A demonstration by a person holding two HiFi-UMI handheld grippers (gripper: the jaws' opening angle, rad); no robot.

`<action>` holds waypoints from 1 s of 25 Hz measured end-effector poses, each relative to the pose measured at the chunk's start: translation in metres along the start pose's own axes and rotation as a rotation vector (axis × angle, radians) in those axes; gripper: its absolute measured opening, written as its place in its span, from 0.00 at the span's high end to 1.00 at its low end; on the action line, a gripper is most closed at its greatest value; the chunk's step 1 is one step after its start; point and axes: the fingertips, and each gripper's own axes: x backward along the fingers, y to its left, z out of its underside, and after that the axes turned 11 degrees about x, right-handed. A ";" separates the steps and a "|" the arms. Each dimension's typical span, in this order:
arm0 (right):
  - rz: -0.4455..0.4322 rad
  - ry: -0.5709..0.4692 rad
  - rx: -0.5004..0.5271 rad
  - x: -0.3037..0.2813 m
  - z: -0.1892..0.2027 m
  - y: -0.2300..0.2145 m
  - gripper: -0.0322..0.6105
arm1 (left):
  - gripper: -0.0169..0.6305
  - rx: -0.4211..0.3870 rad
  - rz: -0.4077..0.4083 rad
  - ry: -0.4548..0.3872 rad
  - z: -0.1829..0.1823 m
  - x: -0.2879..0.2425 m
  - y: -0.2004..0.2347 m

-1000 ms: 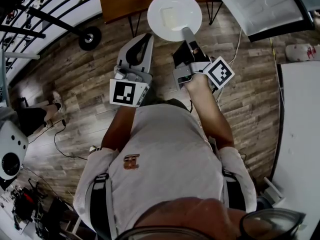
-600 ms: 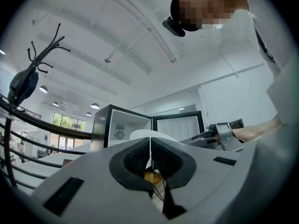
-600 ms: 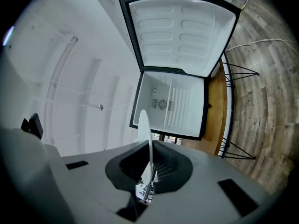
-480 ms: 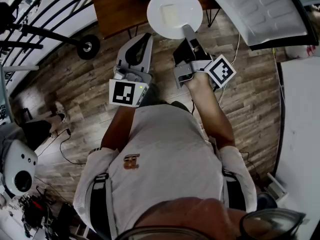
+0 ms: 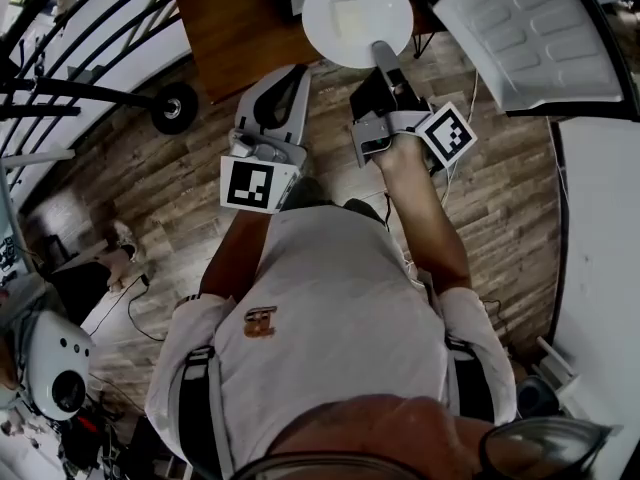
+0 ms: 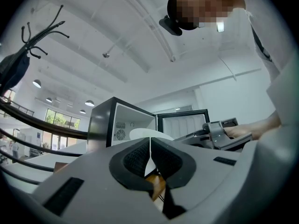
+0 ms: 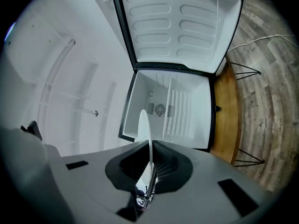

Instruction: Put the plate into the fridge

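Observation:
A white round plate point(image 5: 357, 16) is carried by its near rim in my right gripper point(image 5: 383, 60), which is shut on it. In the right gripper view the plate point(image 7: 144, 125) stands edge-on between the pads, in front of the open fridge point(image 7: 174, 107). The fridge's white door point(image 7: 180, 27) is swung wide open. My left gripper point(image 5: 291, 73) travels beside the right one, shut and holding nothing. The left gripper view shows its pads pressed together point(image 6: 150, 148), with the fridge point(image 6: 117, 125) and the plate point(image 6: 142, 134) ahead.
The fridge sits on a wooden table point(image 5: 225, 18) with thin black legs. Its open door point(image 5: 520, 28) reaches out at the upper right. Black railings and a wheel point(image 5: 170, 108) are at the left, and a white counter point(image 5: 600, 248) is at the right.
Both grippers and the plate have moved forward towards the fridge. The wooden table and the door now fill more of the head view. The grip on the plate is unchanged.

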 end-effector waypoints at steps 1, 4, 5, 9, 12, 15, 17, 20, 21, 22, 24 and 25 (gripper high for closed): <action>0.002 -0.005 -0.002 -0.010 -0.001 0.002 0.89 | 0.94 0.002 0.004 0.001 -0.002 -0.004 0.007; 0.009 -0.020 -0.002 -0.039 -0.003 0.004 0.89 | 0.94 0.009 0.022 0.005 -0.007 -0.015 0.026; 0.012 -0.026 -0.003 -0.048 -0.003 0.004 0.89 | 0.94 0.009 0.029 0.006 -0.007 -0.018 0.033; 0.033 -0.054 -0.005 -0.076 -0.004 0.000 0.89 | 0.94 0.008 0.048 0.002 -0.008 -0.027 0.055; 0.050 -0.073 0.001 -0.088 -0.016 -0.004 0.89 | 0.94 0.006 0.058 -0.006 -0.009 -0.036 0.059; 0.069 -0.078 0.015 -0.102 -0.028 -0.011 0.89 | 0.94 0.018 0.059 -0.002 -0.007 -0.046 0.066; 0.077 -0.071 0.023 -0.113 -0.033 -0.015 0.89 | 0.94 0.022 0.056 0.004 -0.003 -0.052 0.070; 0.083 -0.058 0.013 -0.130 -0.041 -0.022 0.89 | 0.94 0.022 0.045 0.016 0.002 -0.063 0.074; 0.085 -0.054 0.005 -0.134 -0.043 -0.024 0.89 | 0.94 0.020 0.041 0.018 0.003 -0.067 0.073; 0.086 -0.050 -0.005 -0.139 -0.046 -0.026 0.89 | 0.94 0.017 0.036 0.018 0.004 -0.071 0.073; 0.086 -0.041 -0.026 -0.149 -0.052 -0.031 0.89 | 0.94 0.012 0.024 0.015 0.005 -0.080 0.071; 0.085 -0.036 -0.035 -0.154 -0.055 -0.034 0.89 | 0.94 0.008 0.016 0.015 0.006 -0.085 0.071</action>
